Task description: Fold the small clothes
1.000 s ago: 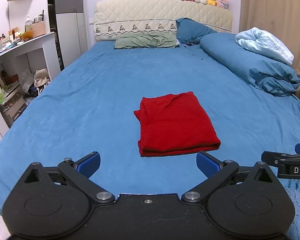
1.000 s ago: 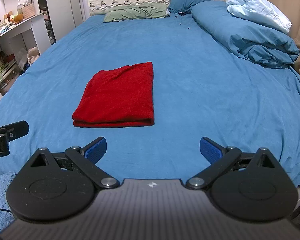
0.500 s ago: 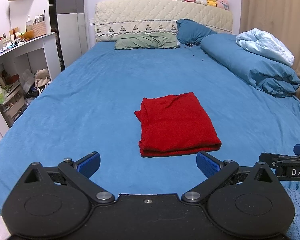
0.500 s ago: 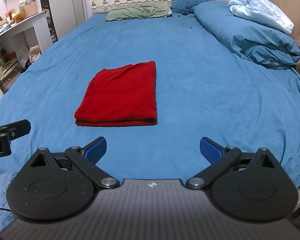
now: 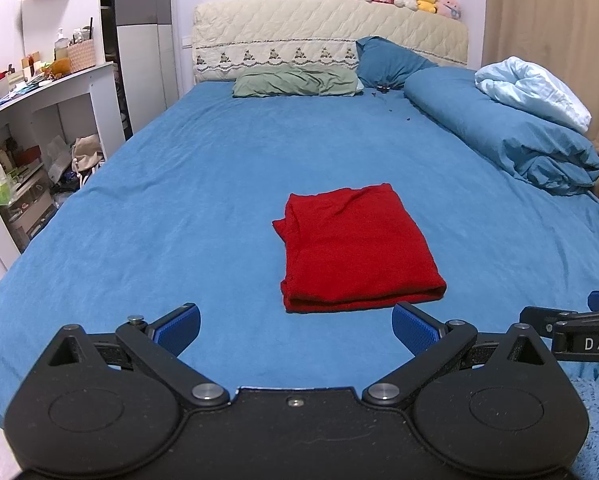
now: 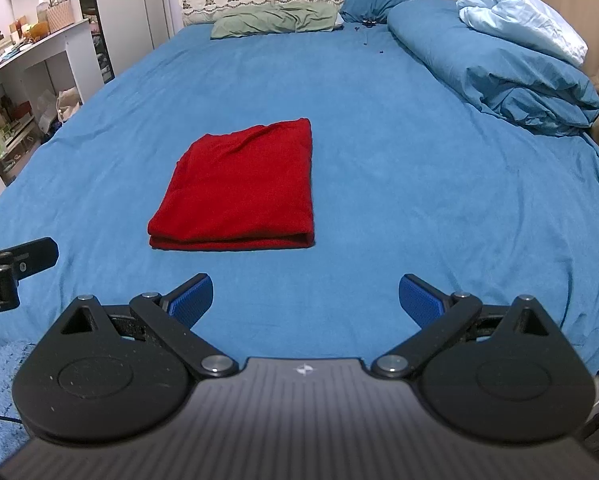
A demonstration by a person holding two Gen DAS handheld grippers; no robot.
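A red garment (image 5: 355,248) lies folded into a flat rectangle on the blue bed sheet (image 5: 179,208), its folded edge toward me. It also shows in the right wrist view (image 6: 243,188), left of centre. My left gripper (image 5: 295,328) is open and empty, hovering at the bed's near edge just short of the garment. My right gripper (image 6: 305,300) is open and empty, also back at the near edge, to the right of the garment. Each gripper's tip shows at the side of the other's view.
A rolled blue duvet (image 5: 511,136) with a pale blue cloth (image 5: 535,92) on it lies along the right side. A green pillow (image 5: 295,82) and blue pillow (image 5: 387,64) lie at the headboard. White shelves (image 5: 27,128) with clutter stand left of the bed.
The views have shifted only slightly; the garment sits a touch further right in the right wrist view. Both grippers stay open and the garment has not moved.
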